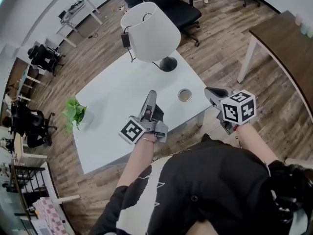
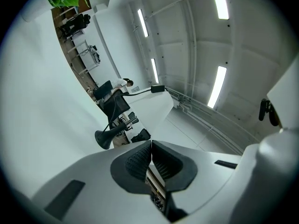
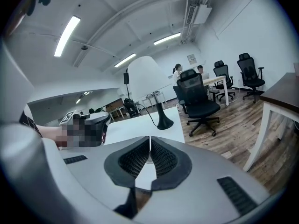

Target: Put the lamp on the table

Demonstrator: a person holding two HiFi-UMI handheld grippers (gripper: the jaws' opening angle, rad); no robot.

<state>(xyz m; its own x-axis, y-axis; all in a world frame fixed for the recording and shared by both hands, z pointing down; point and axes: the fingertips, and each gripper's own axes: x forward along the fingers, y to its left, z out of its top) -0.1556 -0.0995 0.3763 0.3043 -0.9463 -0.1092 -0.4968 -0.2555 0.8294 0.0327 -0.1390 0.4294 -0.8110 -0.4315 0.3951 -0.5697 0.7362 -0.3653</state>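
The lamp (image 1: pixel 149 33), with a white shade, a black cord and a black round base (image 1: pixel 167 63), stands upright at the far end of the white table (image 1: pixel 112 94). My left gripper (image 1: pixel 152 93) is shut and empty, over the table's middle, pointing at the lamp from well short of it. My right gripper (image 1: pixel 209 91) is shut and empty too, at the table's right near corner. In the left gripper view the lamp (image 2: pixel 154 108) lies ahead of the closed left gripper (image 2: pixel 151 146). The right gripper view shows the lamp (image 3: pixel 145 73) beyond the closed right gripper (image 3: pixel 150 141).
A small round tin (image 1: pixel 185 95) lies on the table between the grippers. A green plant (image 1: pixel 74 112) stands at the table's left edge. A black office chair (image 1: pixel 182 8) is behind the lamp, and a brown table (image 1: pixel 286 40) stands to the right. Desks line the far left.
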